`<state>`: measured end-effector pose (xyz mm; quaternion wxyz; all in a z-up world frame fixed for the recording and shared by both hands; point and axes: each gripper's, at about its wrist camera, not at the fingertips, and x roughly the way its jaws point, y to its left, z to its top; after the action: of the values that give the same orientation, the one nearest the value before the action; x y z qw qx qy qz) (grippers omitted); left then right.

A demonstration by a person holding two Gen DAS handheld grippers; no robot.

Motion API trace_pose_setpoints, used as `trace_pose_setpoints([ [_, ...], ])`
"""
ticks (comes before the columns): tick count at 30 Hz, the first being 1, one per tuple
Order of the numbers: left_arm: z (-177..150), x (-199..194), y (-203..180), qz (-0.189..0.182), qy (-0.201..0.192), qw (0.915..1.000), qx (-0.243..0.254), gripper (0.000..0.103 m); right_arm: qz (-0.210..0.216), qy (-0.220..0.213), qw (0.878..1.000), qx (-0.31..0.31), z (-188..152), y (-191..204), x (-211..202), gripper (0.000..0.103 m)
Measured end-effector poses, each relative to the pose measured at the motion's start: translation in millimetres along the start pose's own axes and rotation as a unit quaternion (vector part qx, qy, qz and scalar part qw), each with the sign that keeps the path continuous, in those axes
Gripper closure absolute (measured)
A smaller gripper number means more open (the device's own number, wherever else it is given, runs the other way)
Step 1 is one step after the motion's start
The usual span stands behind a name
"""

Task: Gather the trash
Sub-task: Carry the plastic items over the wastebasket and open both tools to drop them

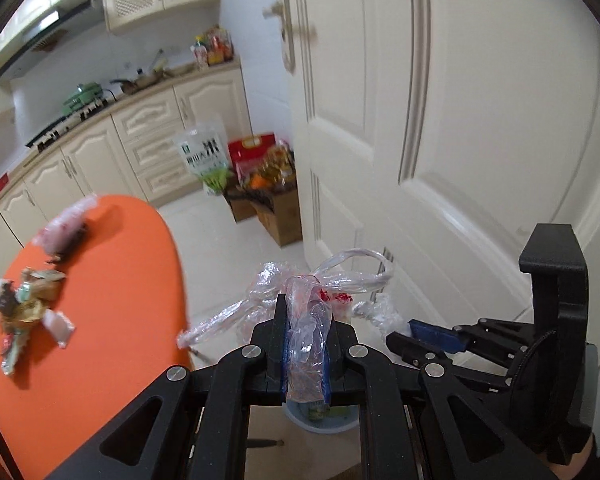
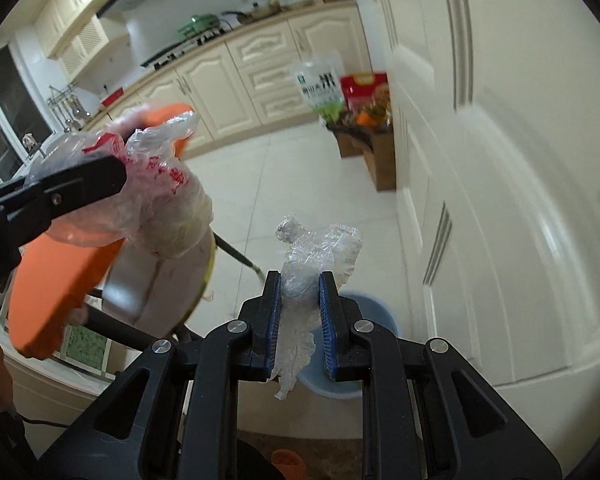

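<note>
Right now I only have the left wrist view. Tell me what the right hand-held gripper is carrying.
Observer: The right hand-held gripper is shut on crumpled clear film, and a strip hangs below its pads.
Operator: Report where the bin is.
Observer: The blue bin stands on the floor directly under that gripper, close to the white door.
Operator: Describe my bag from that side.
Observer: The clear bag has red print and bulges full below the left hand-held gripper.
</note>
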<state>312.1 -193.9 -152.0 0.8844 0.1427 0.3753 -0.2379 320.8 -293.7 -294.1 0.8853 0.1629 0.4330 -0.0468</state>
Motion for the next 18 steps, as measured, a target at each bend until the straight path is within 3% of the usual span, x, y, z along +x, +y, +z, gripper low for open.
trace_pose_setpoints([
  [5,10.9,52.9,-7.5,-0.005,0.055,0.9983,0.016,0.093,-0.004,0.029,0.999,0.019,-10.6,-25.7,32.6,0.085],
  [11,32.2,105.9,-15.1,0.013,0.095,0.995,0.027,0.082,-0.007,0.059,0.998,0.036,-20.6,-46.0,66.7,0.085],
  [14,44.8,116.9,-16.4,0.017,0.095,0.9952,0.019,0.067,-0.008,0.072,0.996,0.043,-24.4,-47.0,82.2,0.085],
  [16,47.8,118.1,-16.8,0.026,0.089,0.9954,0.021,0.05,-0.008,0.078,0.996,0.048,-26.6,-50.0,90.8,0.085],
  [18,48.9,116.3,-18.8,0.043,0.081,0.9955,0.024,0.049,-0.004,0.08,0.995,0.052,-28.0,-52.2,98.5,0.084],
])
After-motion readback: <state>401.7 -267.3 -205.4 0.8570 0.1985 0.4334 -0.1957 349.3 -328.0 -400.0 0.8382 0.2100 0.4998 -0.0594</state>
